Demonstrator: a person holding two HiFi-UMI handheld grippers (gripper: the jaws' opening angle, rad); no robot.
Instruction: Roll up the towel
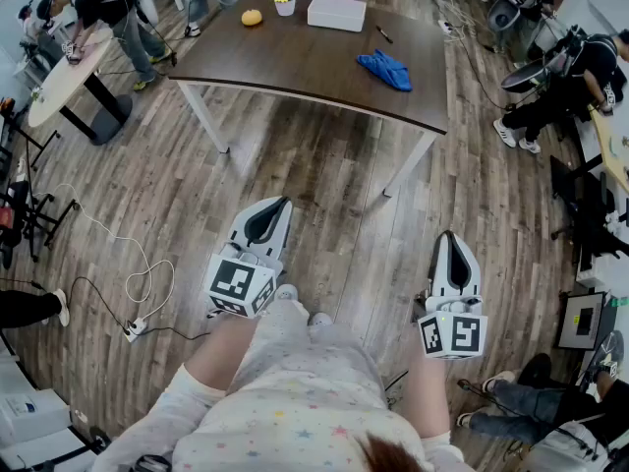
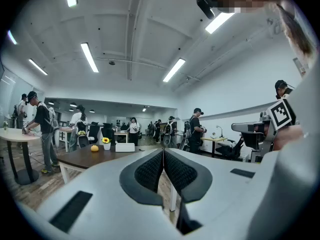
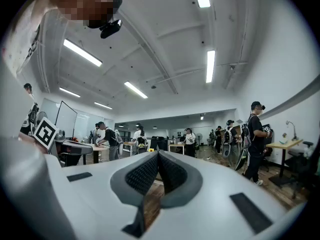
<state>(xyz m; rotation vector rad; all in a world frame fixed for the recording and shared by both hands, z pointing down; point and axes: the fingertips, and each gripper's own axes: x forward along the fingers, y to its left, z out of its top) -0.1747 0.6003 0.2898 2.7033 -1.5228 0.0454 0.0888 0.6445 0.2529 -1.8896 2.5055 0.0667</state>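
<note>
Currently, the person is standing on the wood-plank floor (image 1: 324, 195), well apart from the dark brown wooden table with white legs (image 1: 295, 62). The crumpled blue cloth towel (image 1: 385, 70) is lying unrolled on the table's right part, with neither gripper touching it. Beyond it, a thin black pen (image 1: 383, 34), a white rectangular box (image 1: 336, 13), a small yellow sunflower in a white pot (image 1: 283, 1) and a round orange fruit (image 1: 252, 17) are sitting toward the far side. The left gripper (image 1: 285, 205) is pointing level toward the table, its two jaws pressing together with nothing between them. The right gripper (image 1: 448, 238) is hovering beside it, also level, its jaws likewise meeting on nothing.
</note>
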